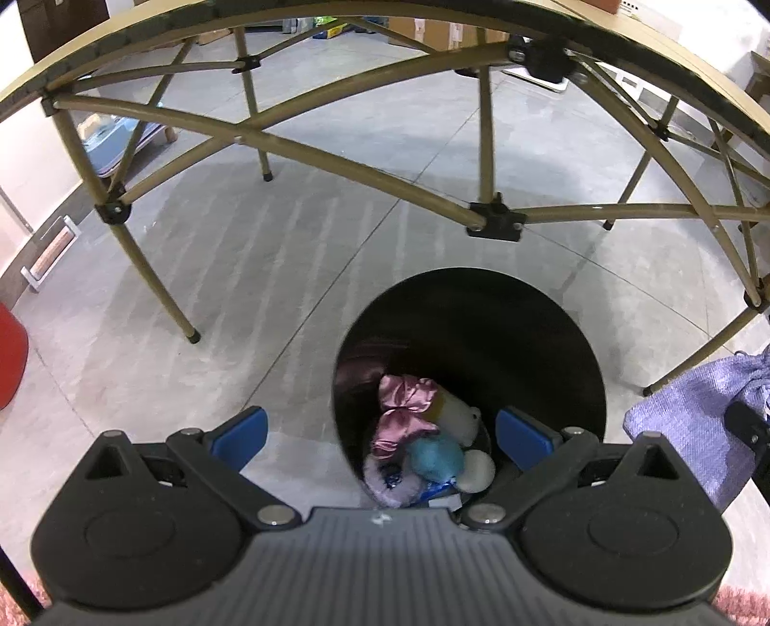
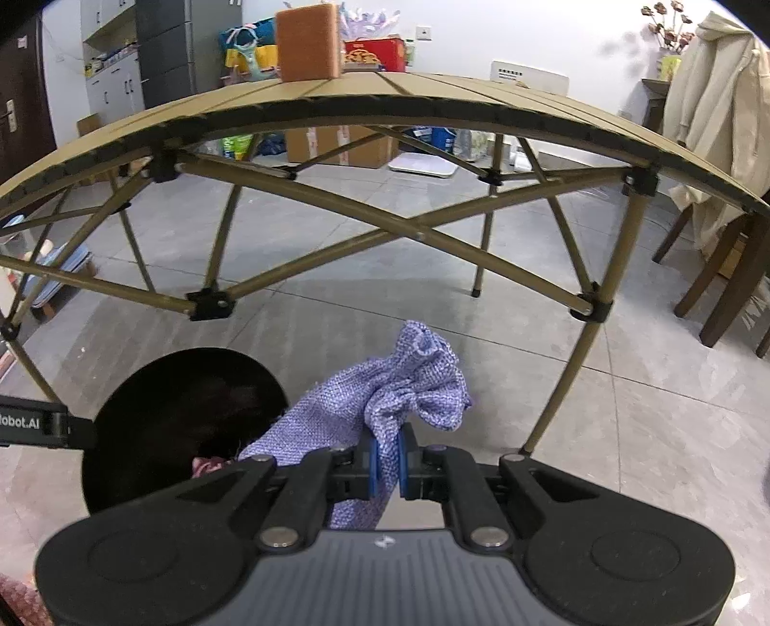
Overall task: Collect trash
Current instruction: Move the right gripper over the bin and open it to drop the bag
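A black round bin [image 1: 553, 346] stands on the floor under the table edge, holding pink satin cloth [image 1: 402, 409], a blue fluffy ball [image 1: 435, 457] and white pieces. My left gripper [image 1: 380, 433] hangs open above the bin's near rim, nothing between its blue pads. My right gripper [image 2: 389, 462] is shut on a purple woven cloth [image 2: 414, 385], which hangs bunched just right of the bin [image 2: 159, 399]. The same purple cloth [image 1: 693, 423] shows at the right edge of the left wrist view. An orange sponge [image 2: 308, 41] sits on the tan table [image 2: 433, 91].
The folding table's tan crossed legs [image 1: 288, 149] stand close behind the bin. A wooden chair with a cream garment [image 2: 717, 144] is at the right. Boxes and bags [image 2: 337, 139] line the far wall. A red object [image 1: 9, 356] sits at the left edge.
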